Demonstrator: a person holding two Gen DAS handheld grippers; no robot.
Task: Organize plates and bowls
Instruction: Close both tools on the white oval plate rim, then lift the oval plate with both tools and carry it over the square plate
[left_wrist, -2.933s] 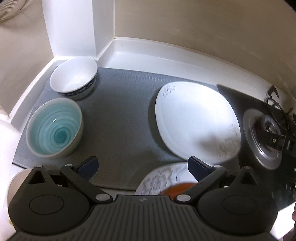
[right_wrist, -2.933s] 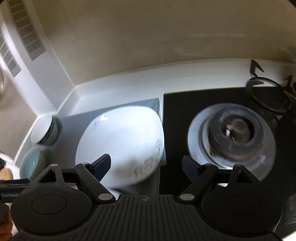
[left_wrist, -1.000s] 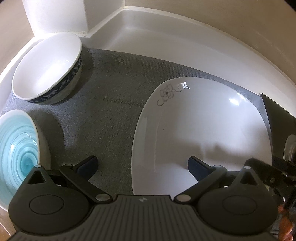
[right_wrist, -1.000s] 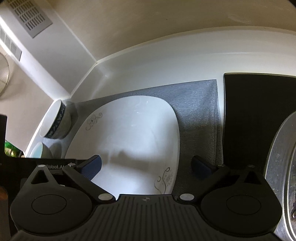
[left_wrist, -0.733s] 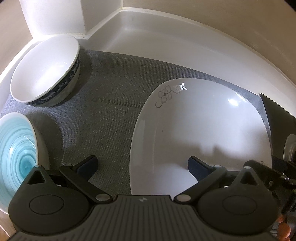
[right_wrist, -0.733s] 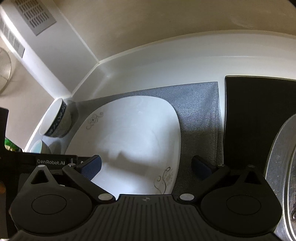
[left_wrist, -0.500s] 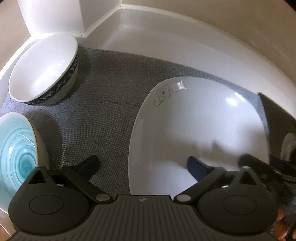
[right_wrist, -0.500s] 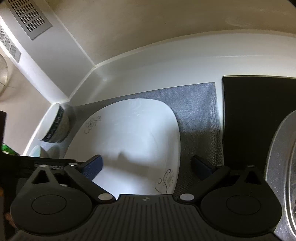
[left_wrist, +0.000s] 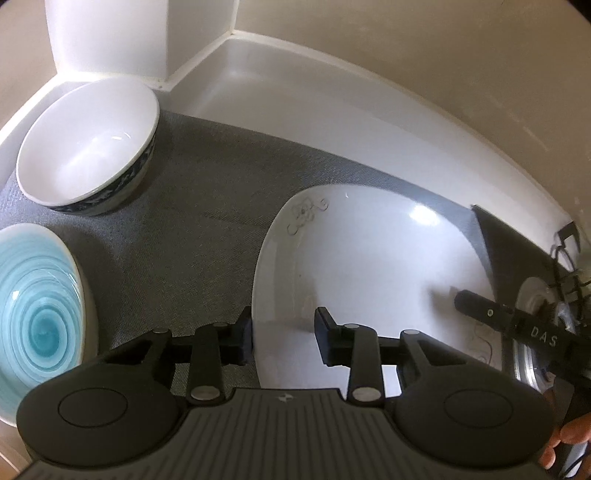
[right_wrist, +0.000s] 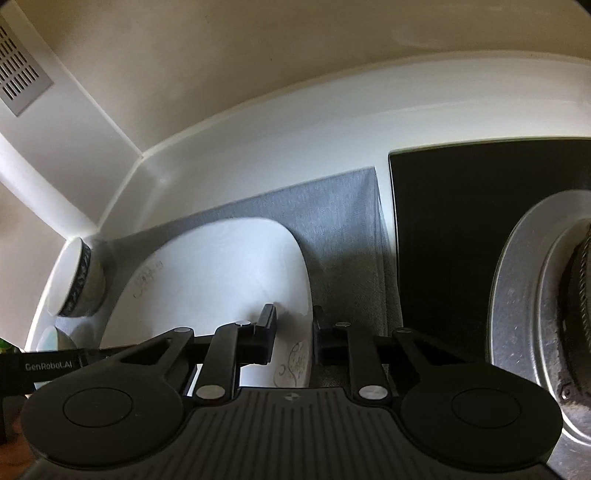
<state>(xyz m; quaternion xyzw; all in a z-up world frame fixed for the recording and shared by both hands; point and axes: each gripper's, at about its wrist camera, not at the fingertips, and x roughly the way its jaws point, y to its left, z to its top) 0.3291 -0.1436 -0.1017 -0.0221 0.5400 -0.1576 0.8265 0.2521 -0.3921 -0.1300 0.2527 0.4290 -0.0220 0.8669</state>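
Both jaws just closing. Left hand-held gripper (left_wrist: 283, 338) straddles white plate (left_wrist: 369, 266) rim; right hand-held gripper (right_wrist: 294, 338) pinches the opposite rim: two-sided hold, probably for lifting off the bench mat (left_wrist: 192, 236).

The right tool (right_wrist: 293, 334) straddles the near right edge of a white squarish ceramic plate with a thin floral line drawing (right_wrist: 221, 280); its jaws have just been closing and now sit tight against the rim on both sides. The plate lies on a grey woven mat (right_wrist: 343, 206) spread over the white surface (right_wrist: 295, 125). Just right of the mat is a black glass hob (right_wrist: 450, 206) with a round metal burner (right_wrist: 524, 302). At far left a white bowl with a dark patterned band (right_wrist: 75, 280) is seen edge-on.
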